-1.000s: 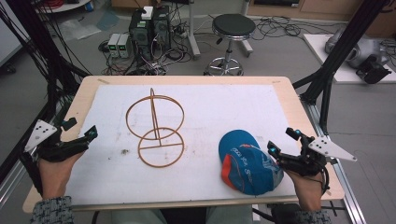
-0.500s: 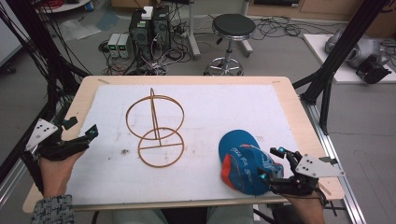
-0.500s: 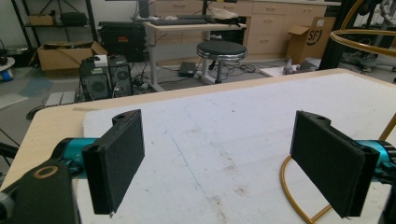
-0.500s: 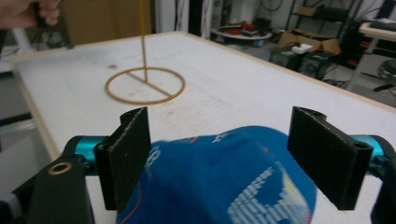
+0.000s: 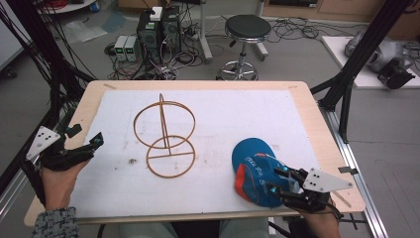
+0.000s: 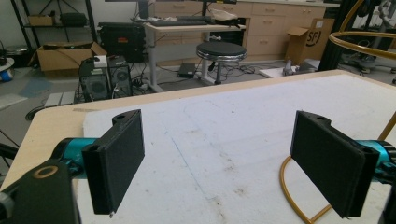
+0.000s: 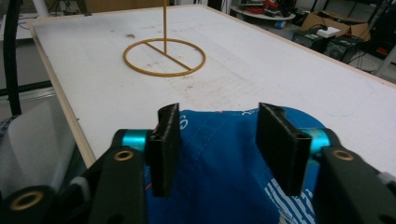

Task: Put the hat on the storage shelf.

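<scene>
My right gripper (image 5: 278,181) is down over the blue cap (image 5: 256,168), its jaws half closed around the cloth.

Nearest me, at the table's front right corner, the cap lies on the white mat (image 5: 237,119), and in my right gripper view its blue crown (image 7: 224,158) bulges up between my two black pads (image 7: 282,144); the jaws have just been closing, though I cannot tell whether they press the fabric yet. My left gripper (image 5: 84,144) hovers at the table's left edge, jaws wide apart with nothing between them. Farther out, mid-table, stands the yellow wire stand (image 5: 166,134), well apart from the cap. Beyond the table sits a black stool (image 5: 246,29).
</scene>
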Tool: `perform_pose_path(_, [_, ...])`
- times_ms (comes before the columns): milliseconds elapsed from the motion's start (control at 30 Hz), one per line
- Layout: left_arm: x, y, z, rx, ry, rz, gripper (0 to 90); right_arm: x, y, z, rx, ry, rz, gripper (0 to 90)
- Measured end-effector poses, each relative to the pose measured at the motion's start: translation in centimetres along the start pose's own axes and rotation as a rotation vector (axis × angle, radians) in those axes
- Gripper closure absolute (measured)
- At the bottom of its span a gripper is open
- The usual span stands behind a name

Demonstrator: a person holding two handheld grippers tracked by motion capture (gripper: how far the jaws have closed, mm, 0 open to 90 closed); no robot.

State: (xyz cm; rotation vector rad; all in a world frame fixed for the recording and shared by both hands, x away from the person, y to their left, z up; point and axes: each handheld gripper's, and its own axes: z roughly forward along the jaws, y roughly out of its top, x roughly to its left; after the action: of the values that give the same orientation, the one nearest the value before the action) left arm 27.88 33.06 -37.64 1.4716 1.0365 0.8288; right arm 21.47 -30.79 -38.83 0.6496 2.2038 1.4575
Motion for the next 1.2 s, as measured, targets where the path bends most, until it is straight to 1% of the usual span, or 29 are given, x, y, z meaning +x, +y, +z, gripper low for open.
perform_pose_path(33, [0.0,0.0,0.0,-0.001,-0.001,-0.002,17.9,-0.1,0.0,-0.1,0.009,0.001,0.011,55.9])
perform_pose_path(200, [0.0,0.0,0.0,-0.001,-0.001,-0.002,17.9,-0.2,-0.1,0.1,0.03,0.002,0.016,61.4])
perform_pose_path(300, [0.0,0.0,-0.1,-0.002,-0.001,-0.002,17.9,-0.2,-0.1,0.1,0.039,0.002,0.025,69.5])
perform_pose_path(333, [0.0,0.0,-0.1,-0.002,-0.001,-0.003,17.9,-0.2,0.0,0.0,0.035,-0.008,0.023,76.7])
perform_pose_path(367, [0.0,0.0,-0.1,-0.001,-0.001,-0.002,17.9,-0.3,0.0,0.0,0.033,-0.011,0.023,80.4])
perform_pose_path(433, [0.1,0.0,-0.1,-0.001,-0.001,-0.002,17.9,-0.3,0.2,0.0,0.023,-0.012,0.029,85.5])
perform_pose_path(500, [0.1,0.0,-0.1,-0.001,0.0,-0.006,17.9,-0.4,0.4,-0.1,0.015,-0.017,0.043,88.4])
perform_pose_path(600, [0.1,0.0,-0.1,-0.003,0.0,-0.006,17.9,-0.6,0.7,-0.1,0.004,-0.022,0.053,88.8])
perform_pose_path(633, [0.1,0.0,-0.1,-0.003,-0.001,-0.005,17.9,-0.6,0.9,0.1,0.012,-0.019,0.056,89.1])
perform_pose_path(767, [0.2,0.1,-0.2,-0.007,0.003,-0.007,17.9,-0.6,1.1,0.1,0.014,-0.016,0.068,89.4])
perform_pose_path(933, [0.2,0.0,-0.2,-0.005,0.003,-0.008,17.9,-1.0,2.0,-0.2,-0.028,-0.024,0.085,89.5])
perform_pose_path(1000, [0.2,0.0,-0.2,-0.005,0.003,-0.008,17.9,-1.2,2.4,-0.3,-0.048,-0.025,0.105,89.5])
perform_pose_path(1033, [0.2,0.0,-0.2,-0.005,0.002,-0.008,17.9,-1.4,3.0,-0.4,-0.065,-0.022,0.115,89.5])
perform_pose_path(1100, [0.3,0.0,-0.3,-0.005,0.003,-0.007,17.9,-1.6,3.5,-0.4,-0.085,-0.017,0.115,89.6])
perform_pose_path(1133, [0.3,0.1,-0.3,-0.007,0.004,-0.009,17.9,-1.6,3.8,-0.5,-0.093,-0.014,0.125,89.6])
perform_pose_path(1167, [0.3,0.1,-0.3,-0.009,0.004,-0.012,17.9,-1.8,4.1,-0.5,-0.104,-0.016,0.121,89.6])
perform_pose_path(1200, [0.3,0.1,-0.3,-0.01,0.005,-0.011,17.9,-1.8,4.1,-0.5,-0.104,-0.016,0.121,89.6])
